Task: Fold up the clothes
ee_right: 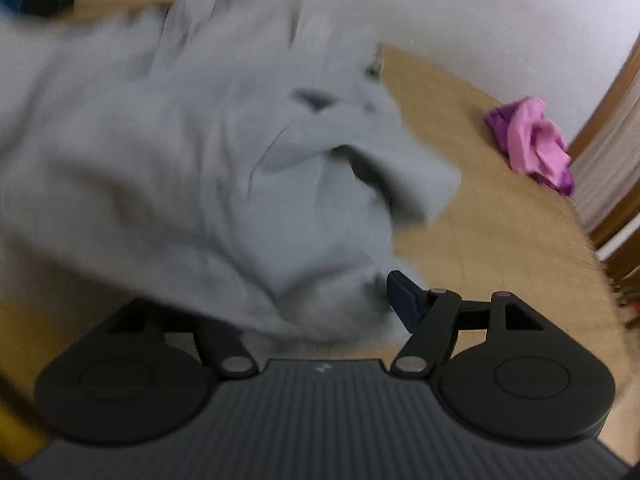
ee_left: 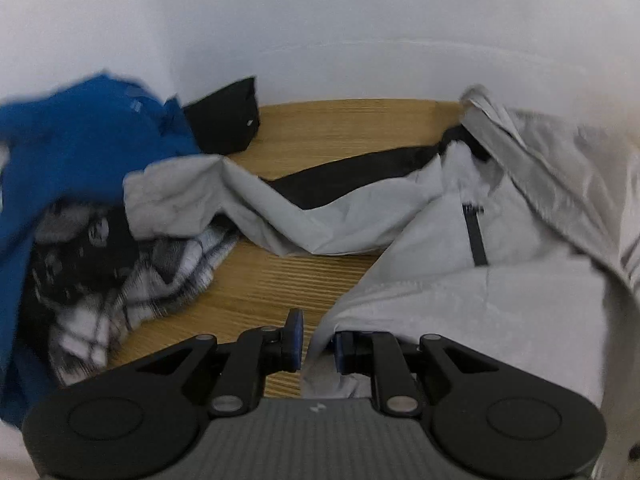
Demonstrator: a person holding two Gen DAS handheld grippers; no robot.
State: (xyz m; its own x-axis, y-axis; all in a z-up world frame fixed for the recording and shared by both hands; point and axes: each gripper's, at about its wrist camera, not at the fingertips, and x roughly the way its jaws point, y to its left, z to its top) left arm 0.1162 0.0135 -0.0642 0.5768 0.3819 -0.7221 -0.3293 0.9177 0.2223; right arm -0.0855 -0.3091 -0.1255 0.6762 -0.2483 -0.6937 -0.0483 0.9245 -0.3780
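Spanning both views, a wood-grain tabletop (ee_left: pixel 344 128) is backed by a plain white wall (ee_left: pixel 320 20). One light grey jacket (ee_left: pixel 460 220) with a black zip is spread across the tabletop's middle and right. One blue garment (ee_left: pixel 80 140), one black-and-white checked cloth (ee_left: pixel 160 276) and one black folded item (ee_left: pixel 224 120) are piled at the left. One pink-purple cloth (ee_right: pixel 532 140) is seen alone near the far right edge. The left gripper (ee_left: pixel 316 344) is nearly closed on the jacket's edge. The right gripper (ee_right: pixel 304 312) is spread wide, blurred jacket fabric draped between its fingers, one hidden.
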